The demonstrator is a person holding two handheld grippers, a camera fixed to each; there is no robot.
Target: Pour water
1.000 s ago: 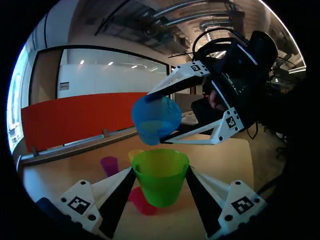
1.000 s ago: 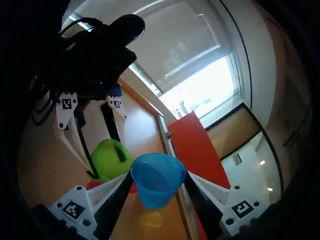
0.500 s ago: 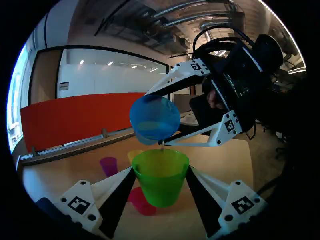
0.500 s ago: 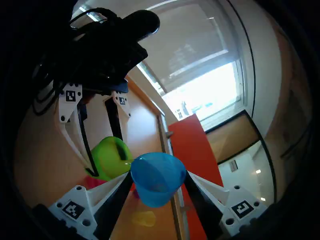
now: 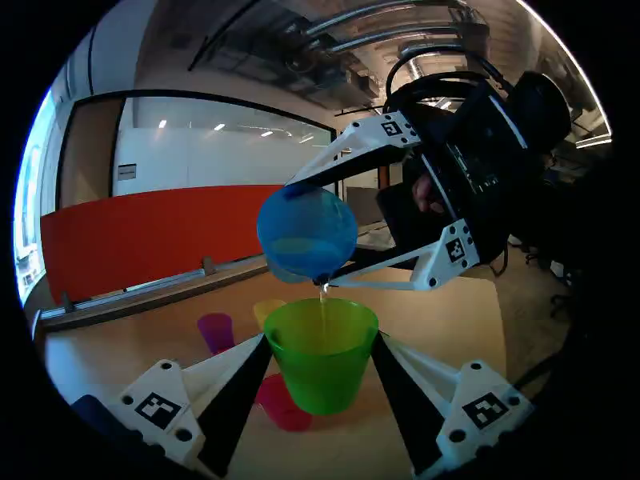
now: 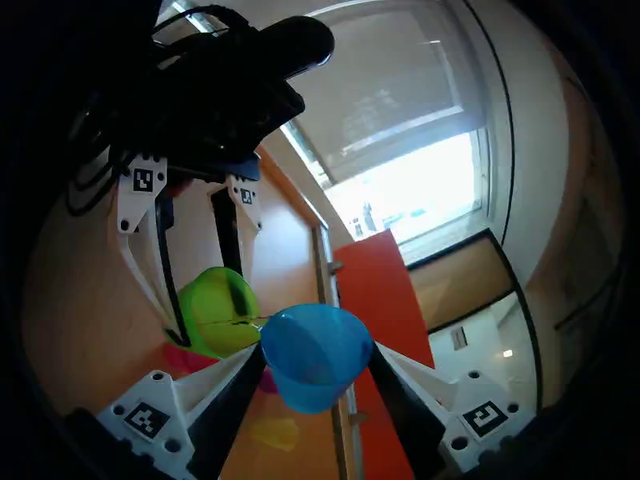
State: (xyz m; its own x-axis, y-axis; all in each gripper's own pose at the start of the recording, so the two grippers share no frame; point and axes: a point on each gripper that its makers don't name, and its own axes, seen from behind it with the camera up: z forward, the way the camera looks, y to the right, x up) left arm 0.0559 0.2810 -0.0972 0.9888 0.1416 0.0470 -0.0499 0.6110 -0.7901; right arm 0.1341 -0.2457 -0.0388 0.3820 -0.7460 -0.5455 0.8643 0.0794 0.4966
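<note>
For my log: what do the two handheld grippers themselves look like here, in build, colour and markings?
Both the left gripper and the right gripper have white tapering fingers lined in black inside, each bearing a square black-and-white marker and small screw holes. In the left gripper view the right one's body is bulky and black, with black cables looping above it.

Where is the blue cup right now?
In the left gripper view, the blue cup is tilted just above the green cup, held in the right gripper, a thin stream falling from its lip into the green one.
</note>
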